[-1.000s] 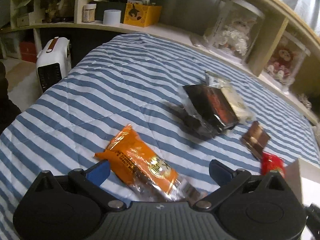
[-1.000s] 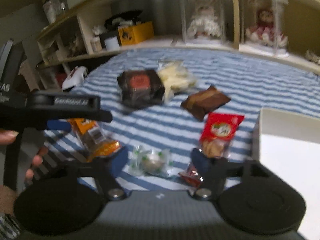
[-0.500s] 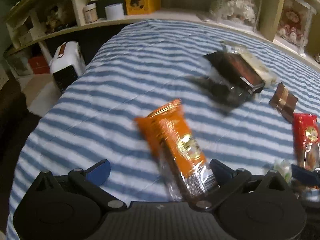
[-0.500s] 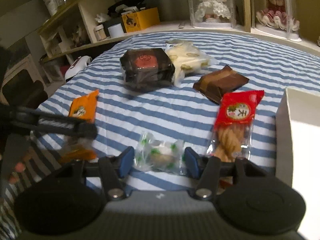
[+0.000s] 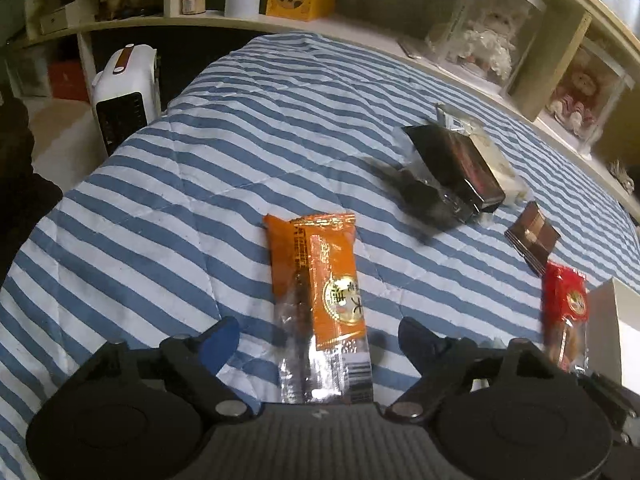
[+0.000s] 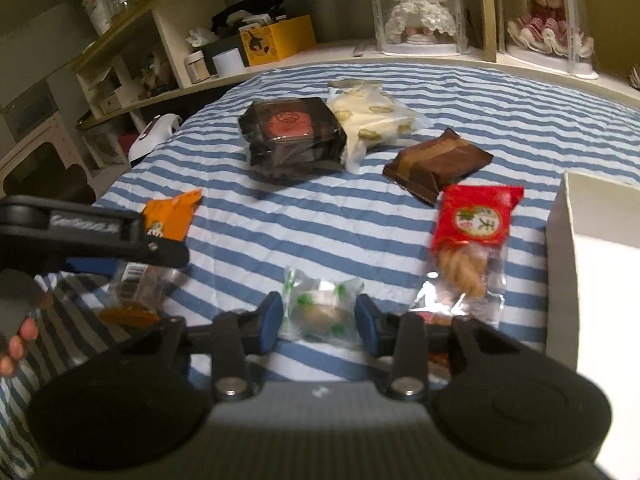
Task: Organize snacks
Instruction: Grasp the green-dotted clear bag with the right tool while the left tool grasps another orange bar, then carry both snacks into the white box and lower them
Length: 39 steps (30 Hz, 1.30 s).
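An orange snack packet (image 5: 320,300) lies on the striped bed cover (image 5: 200,184), its near end between the wide-apart fingers of my open left gripper (image 5: 318,340). In the right wrist view a small clear packet with green marks (image 6: 320,312) rests on the cover, and my right gripper (image 6: 319,320) presses both blue pads against its wrapper. Farther back lie a black box with a red label (image 6: 294,136), a cream packet (image 6: 372,120), a brown packet (image 6: 438,164) and a red packet (image 6: 476,232). The left gripper's body (image 6: 92,232) covers part of the orange packet (image 6: 172,216).
A white open box (image 6: 592,280) stands at the right, next to the red packet. Shelves behind the bed hold a yellow box (image 6: 280,40) and dolls in clear cases (image 6: 416,12). A white heater (image 5: 124,92) sits on the floor past the bed's left edge.
The right fingers have drawn in from wide apart onto the small clear packet. The left gripper swung, so the orange packet now lies straight between its open fingers.
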Each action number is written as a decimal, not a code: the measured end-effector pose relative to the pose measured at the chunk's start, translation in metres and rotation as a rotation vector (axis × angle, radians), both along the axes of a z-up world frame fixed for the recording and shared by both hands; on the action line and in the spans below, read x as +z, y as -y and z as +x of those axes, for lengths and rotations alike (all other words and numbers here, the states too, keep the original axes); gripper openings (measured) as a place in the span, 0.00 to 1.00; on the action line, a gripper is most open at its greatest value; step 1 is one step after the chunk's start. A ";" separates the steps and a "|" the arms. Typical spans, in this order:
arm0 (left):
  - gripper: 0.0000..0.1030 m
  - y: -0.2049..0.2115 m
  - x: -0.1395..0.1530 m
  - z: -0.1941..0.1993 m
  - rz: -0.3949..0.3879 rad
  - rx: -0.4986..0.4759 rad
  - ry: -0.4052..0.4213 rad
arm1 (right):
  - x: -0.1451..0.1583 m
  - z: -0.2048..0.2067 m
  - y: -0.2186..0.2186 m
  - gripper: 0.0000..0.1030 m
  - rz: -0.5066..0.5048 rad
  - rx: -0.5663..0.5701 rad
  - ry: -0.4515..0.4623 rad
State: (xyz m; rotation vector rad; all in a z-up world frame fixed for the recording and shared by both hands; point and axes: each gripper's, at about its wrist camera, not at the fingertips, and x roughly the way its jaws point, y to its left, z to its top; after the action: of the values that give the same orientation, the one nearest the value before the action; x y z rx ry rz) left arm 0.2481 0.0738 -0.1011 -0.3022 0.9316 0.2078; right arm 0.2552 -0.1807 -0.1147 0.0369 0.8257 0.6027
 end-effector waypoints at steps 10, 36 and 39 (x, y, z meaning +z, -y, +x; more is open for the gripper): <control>0.51 0.005 0.000 0.004 0.084 -0.045 0.001 | 0.006 -0.004 -0.001 0.41 -0.012 0.029 0.014; 0.44 0.034 0.063 -0.056 -0.002 -0.120 0.161 | 0.062 -0.031 0.045 0.41 0.085 -0.032 0.088; 0.44 0.041 0.067 -0.063 -0.004 -0.133 0.168 | 0.069 -0.037 0.056 0.41 0.095 -0.045 0.087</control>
State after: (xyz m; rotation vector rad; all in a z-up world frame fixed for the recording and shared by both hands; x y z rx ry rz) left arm 0.1850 0.0324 -0.0338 -0.2562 0.7822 0.0570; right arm 0.2180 -0.2364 -0.0454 0.1146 0.7095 0.5963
